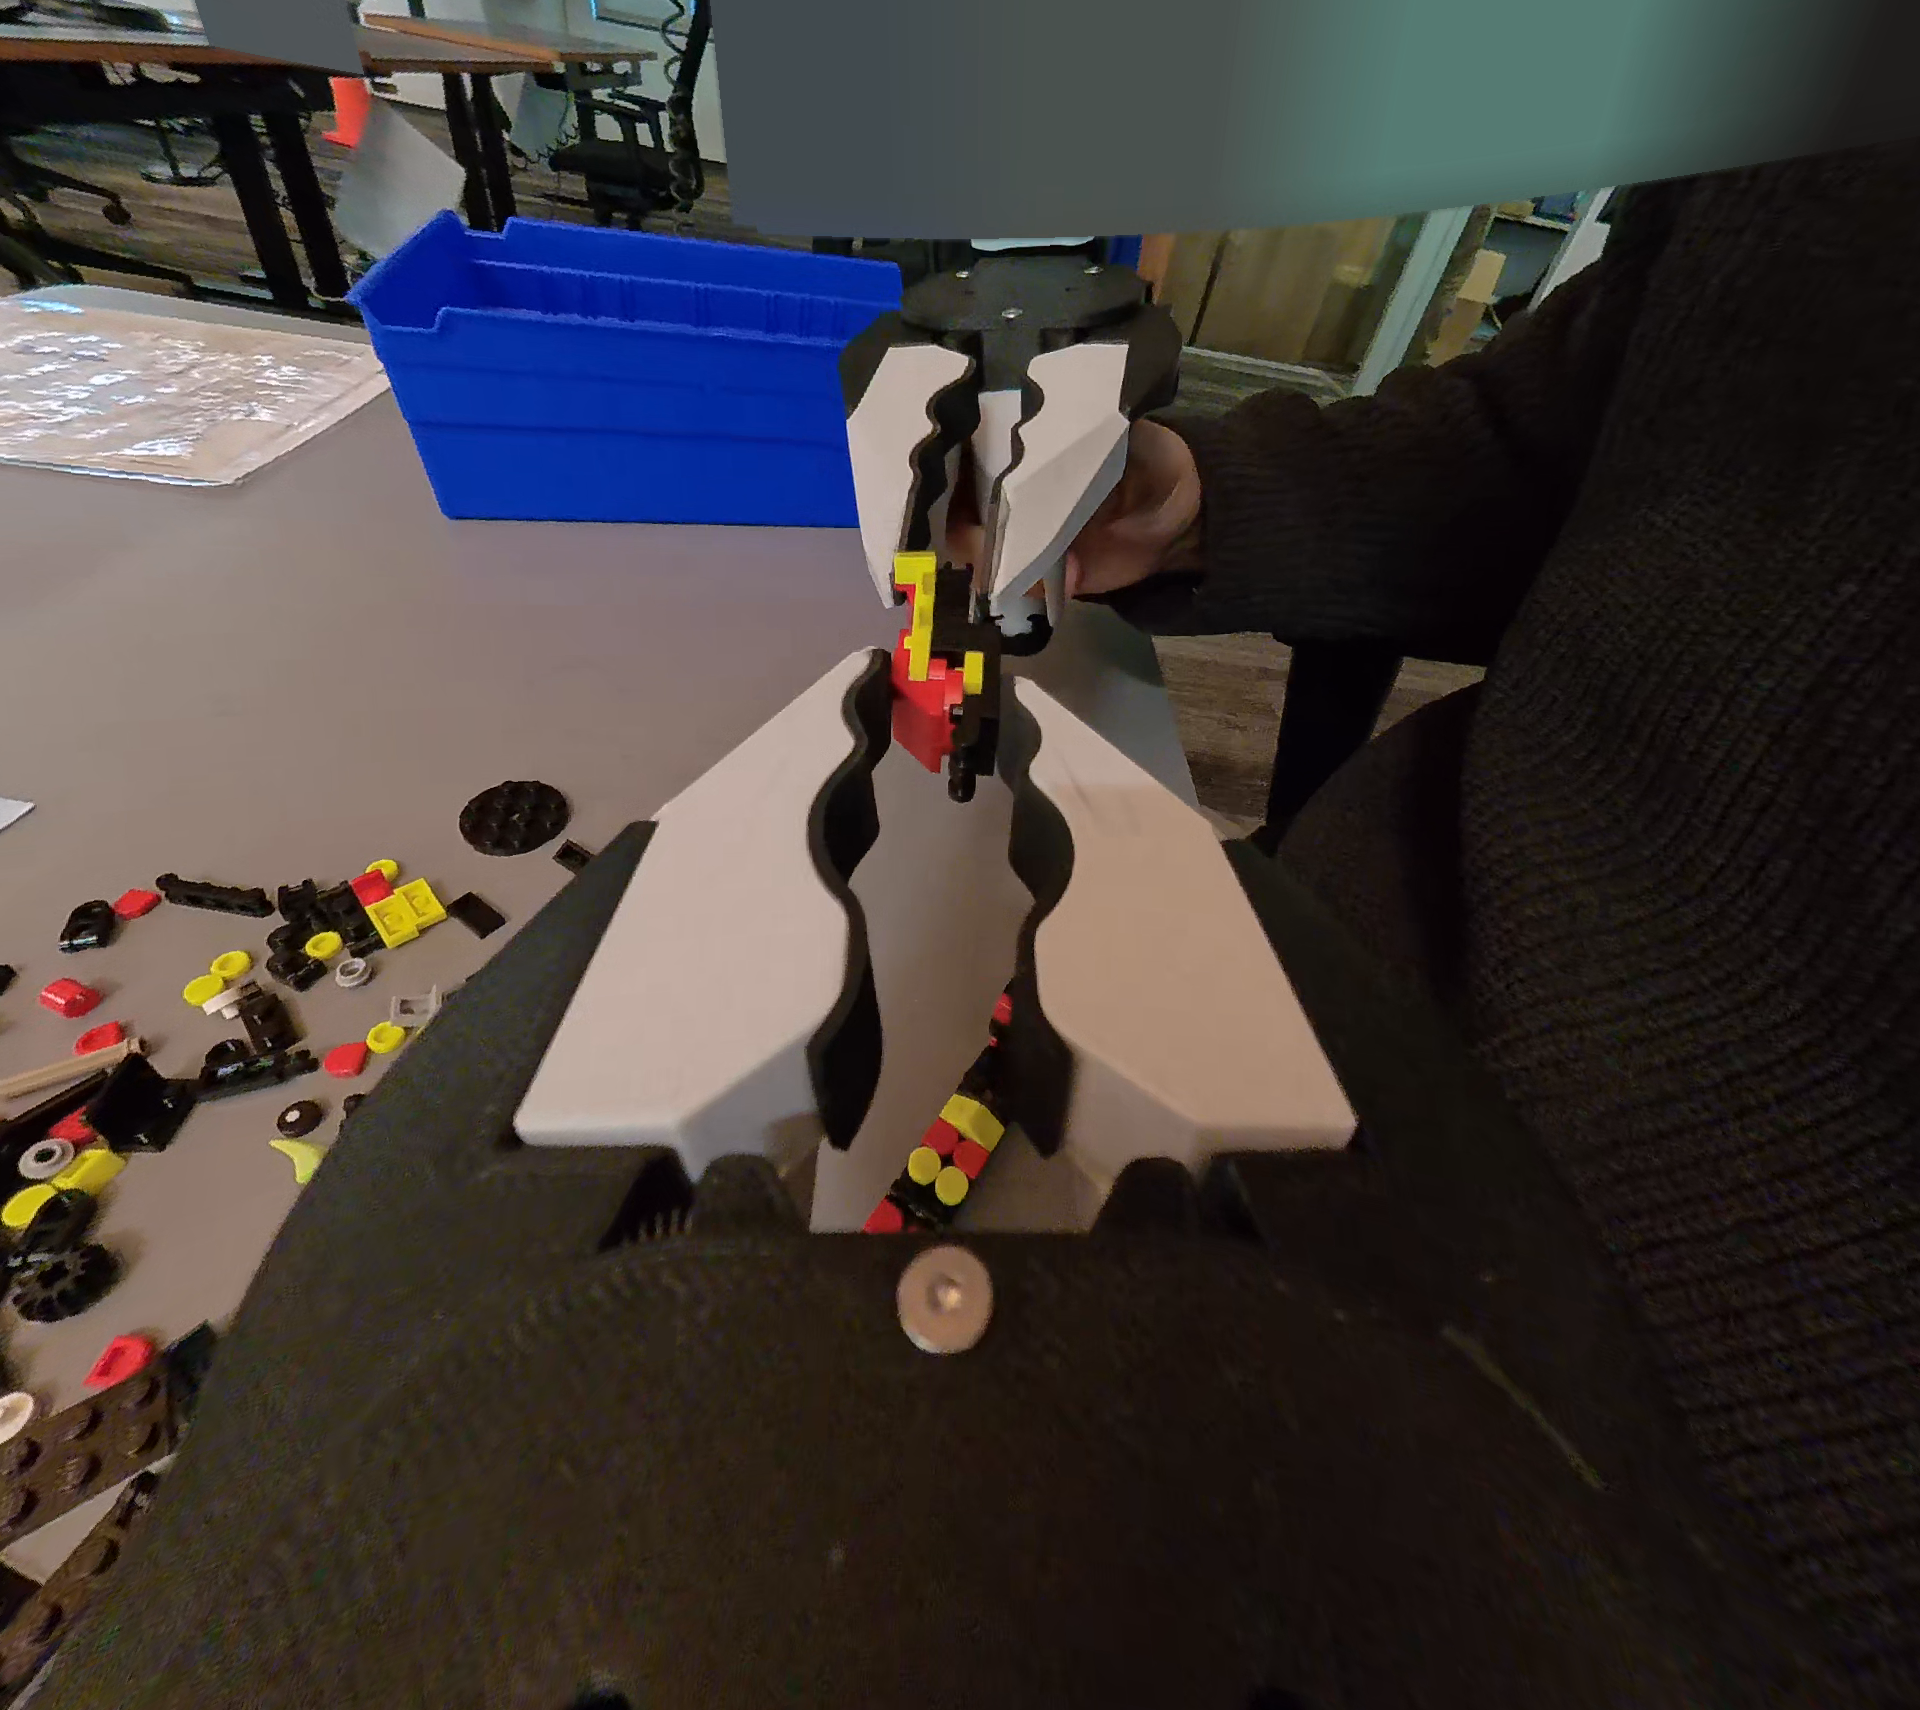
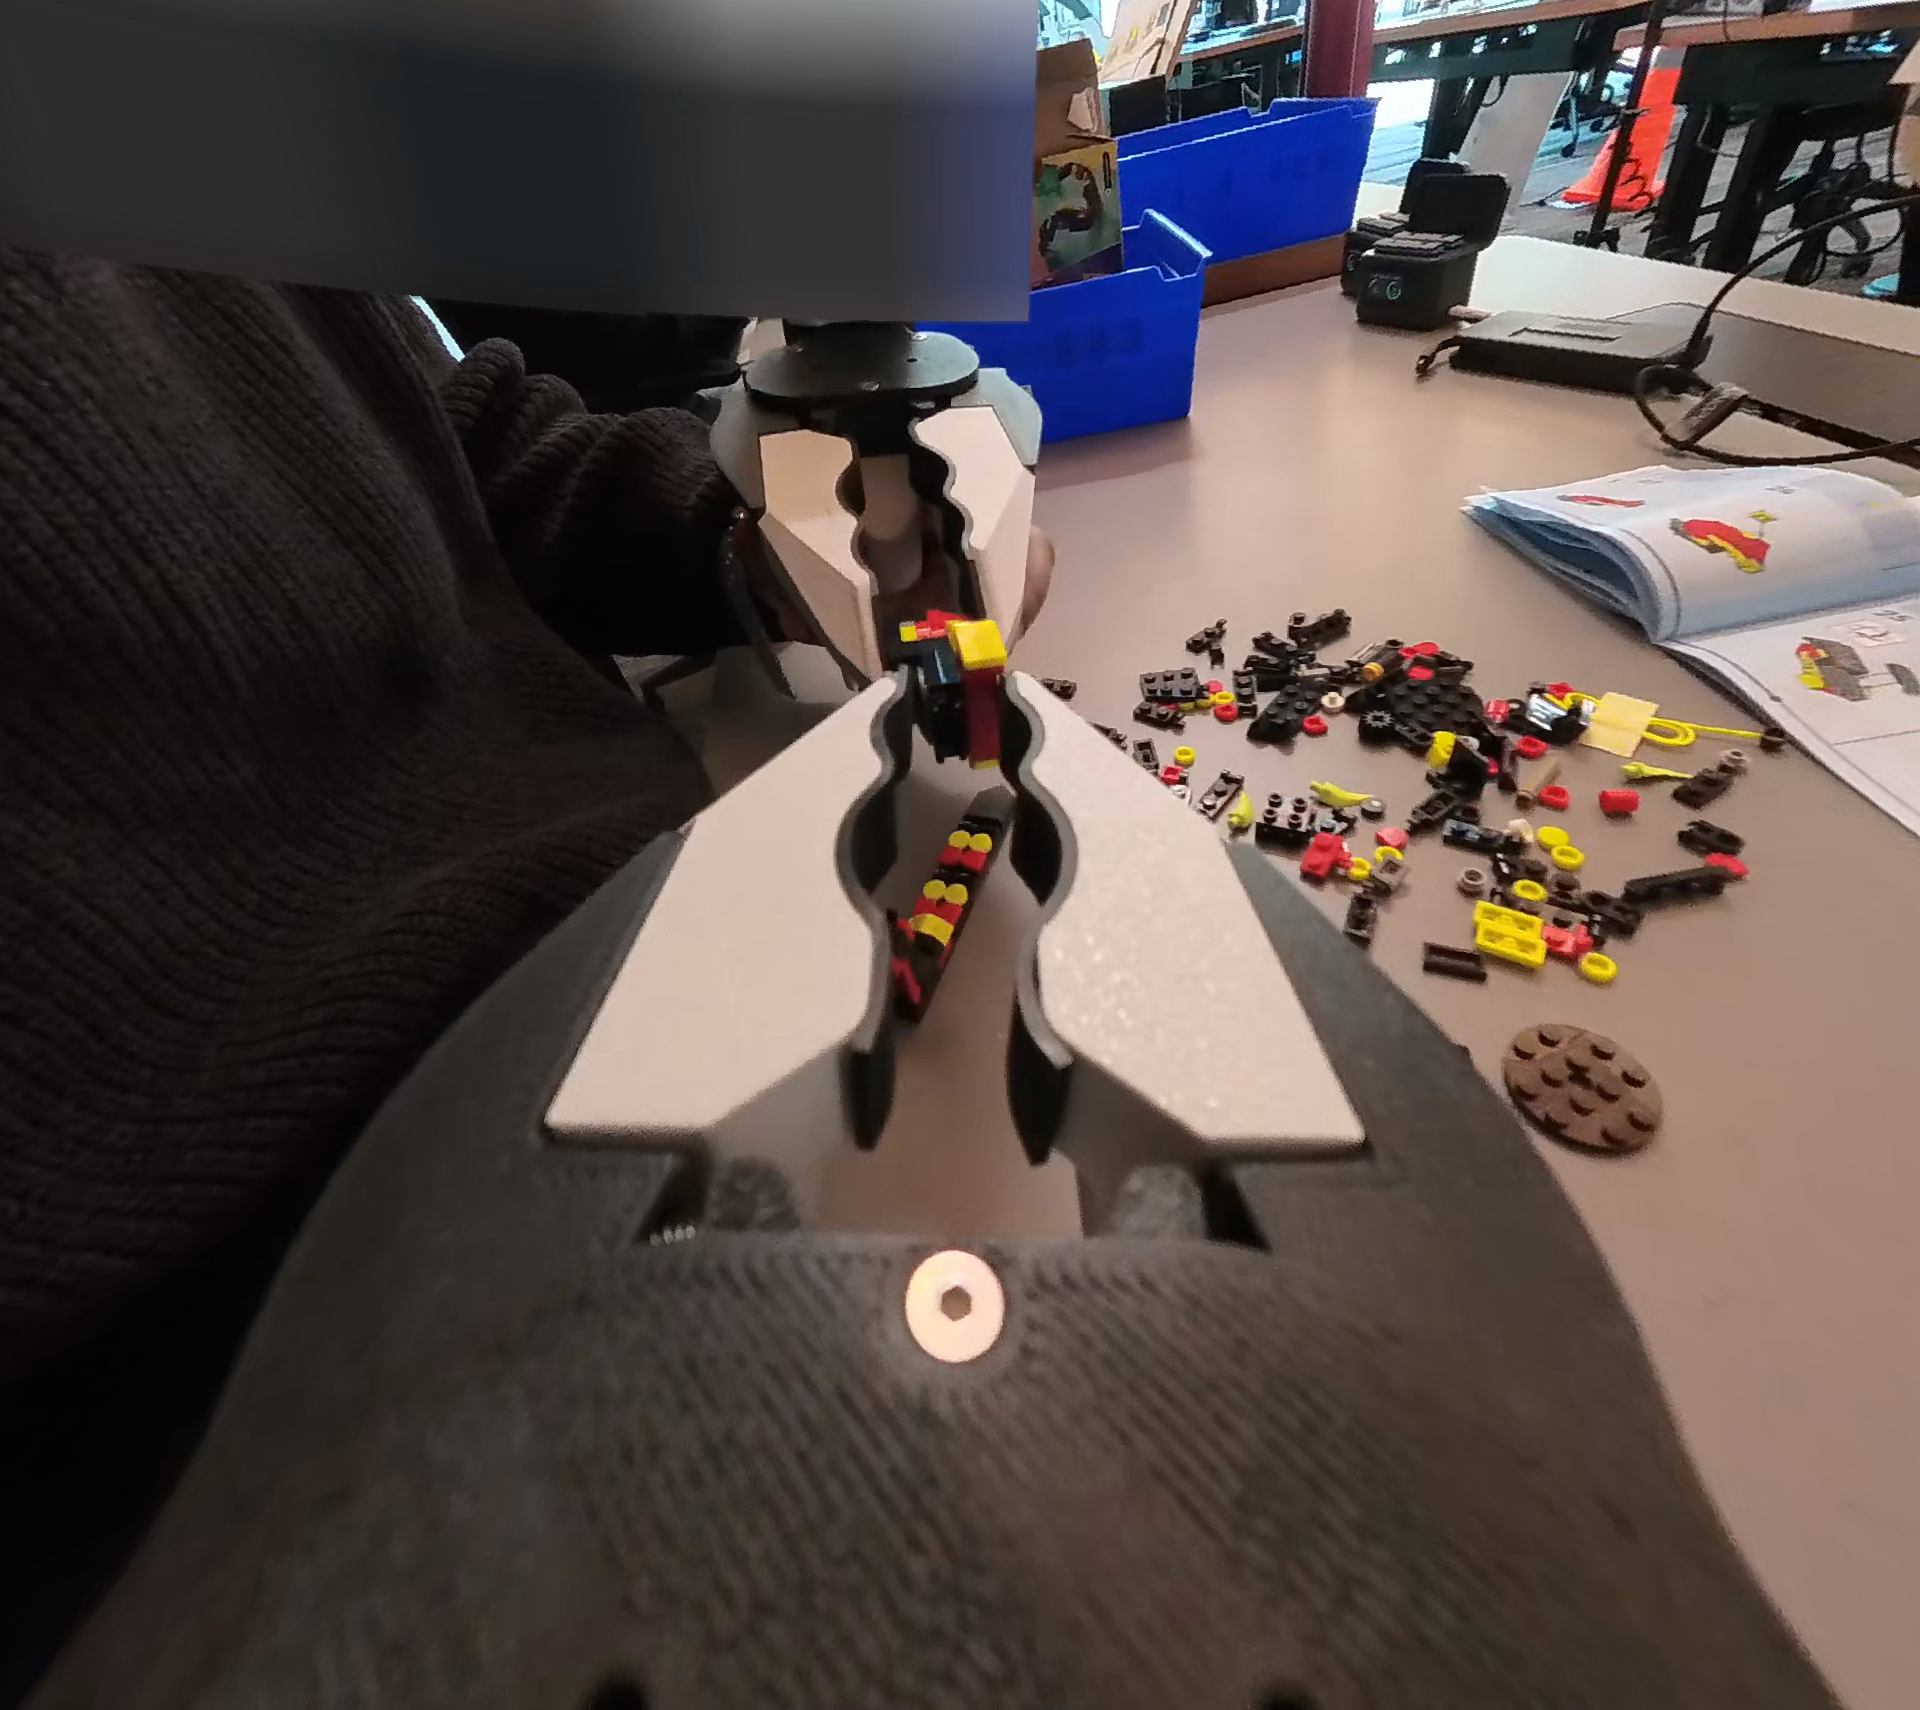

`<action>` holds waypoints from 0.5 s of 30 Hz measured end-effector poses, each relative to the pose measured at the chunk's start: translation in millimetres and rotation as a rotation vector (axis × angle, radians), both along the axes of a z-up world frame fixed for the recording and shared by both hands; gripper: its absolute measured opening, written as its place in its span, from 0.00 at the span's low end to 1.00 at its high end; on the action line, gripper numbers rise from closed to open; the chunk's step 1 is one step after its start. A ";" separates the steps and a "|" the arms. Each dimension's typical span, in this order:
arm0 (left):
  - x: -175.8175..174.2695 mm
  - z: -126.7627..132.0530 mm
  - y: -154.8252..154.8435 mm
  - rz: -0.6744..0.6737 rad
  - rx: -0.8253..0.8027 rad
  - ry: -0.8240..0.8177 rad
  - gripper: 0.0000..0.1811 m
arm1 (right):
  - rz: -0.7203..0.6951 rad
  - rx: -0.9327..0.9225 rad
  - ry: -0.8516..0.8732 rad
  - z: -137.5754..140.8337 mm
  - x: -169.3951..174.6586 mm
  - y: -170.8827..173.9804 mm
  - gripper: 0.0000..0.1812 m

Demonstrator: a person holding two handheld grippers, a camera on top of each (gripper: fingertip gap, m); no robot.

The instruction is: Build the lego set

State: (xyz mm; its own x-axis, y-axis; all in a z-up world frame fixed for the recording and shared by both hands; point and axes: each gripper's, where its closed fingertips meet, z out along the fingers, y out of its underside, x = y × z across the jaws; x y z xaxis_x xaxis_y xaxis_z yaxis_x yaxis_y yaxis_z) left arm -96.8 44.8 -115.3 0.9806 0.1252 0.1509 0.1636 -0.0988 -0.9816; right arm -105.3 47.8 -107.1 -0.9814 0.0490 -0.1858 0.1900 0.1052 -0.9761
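A small red, yellow and black lego assembly (image 1: 923, 713) hangs in the air over the table edge, held between both grippers. My left gripper (image 1: 945, 694) is shut on its lower red part. My right gripper (image 1: 961, 606) comes in from the opposite side and is shut on its upper yellow and black part. In the right wrist view the assembly (image 2: 977, 644) sits between my right gripper's (image 2: 958, 694) tips, with the left gripper (image 2: 935, 632) facing it. A long black assembly with red and yellow studs (image 2: 951, 891) lies on the table below, also showing in the left wrist view (image 1: 951, 1141).
Several loose red, yellow and black pieces (image 2: 1455, 808) are scattered on the grey table, with a round black plate (image 2: 1582, 1089) and an open instruction booklet (image 2: 1714, 548). Blue bins (image 1: 644, 382) stand at the back. A person in a dark sweater (image 1: 1610, 725) sits close behind the grippers. Only a small space, under 4 cm, lies between the two pairs of fingers.
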 end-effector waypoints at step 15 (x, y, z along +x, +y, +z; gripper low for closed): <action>3.1 -1.1 3.0 -0.001 -0.001 0.002 0.09 | 0.018 0.008 0.065 3.5 3.8 0.9 0.07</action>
State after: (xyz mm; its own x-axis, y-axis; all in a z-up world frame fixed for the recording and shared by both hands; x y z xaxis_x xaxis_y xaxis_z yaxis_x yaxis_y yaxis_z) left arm -93.7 47.8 -116.4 0.9810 0.1245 0.1485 0.1613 -0.1001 -0.9818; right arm -101.5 48.7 -103.5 -0.9921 0.0320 -0.1216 0.1245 0.1160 -0.9854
